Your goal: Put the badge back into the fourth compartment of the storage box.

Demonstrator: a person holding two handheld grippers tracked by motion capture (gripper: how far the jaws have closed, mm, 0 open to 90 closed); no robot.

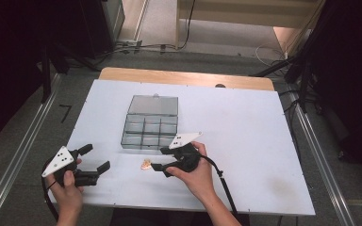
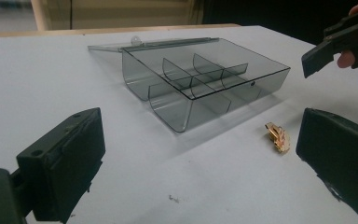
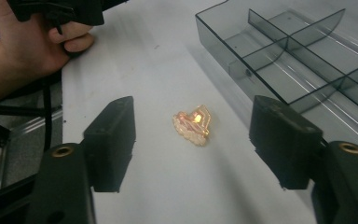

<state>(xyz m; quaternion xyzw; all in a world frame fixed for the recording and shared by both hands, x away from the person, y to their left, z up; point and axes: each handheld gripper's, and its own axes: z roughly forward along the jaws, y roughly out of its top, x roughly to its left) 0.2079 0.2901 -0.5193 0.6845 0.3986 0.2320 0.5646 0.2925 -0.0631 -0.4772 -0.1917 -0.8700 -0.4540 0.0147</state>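
A small gold-coloured ornament (image 1: 146, 164) (image 2: 278, 137) (image 3: 193, 122) lies flat on the white table, just in front of a clear grey compartment box (image 1: 149, 123) (image 2: 200, 79) (image 3: 303, 51) whose lid is folded back. My right gripper (image 1: 159, 158) (image 3: 193, 140) is open; its jaws stand on either side of the ornament without touching it. My left gripper (image 1: 96, 158) (image 2: 200, 163) is open near the table's front left, empty, pointing toward the box.
The white table (image 1: 245, 141) has a wooden strip along its far edge. Metal rails run down both sides on the floor. Cables trail from each gripper off the front edge. A person's hands hold both grippers.
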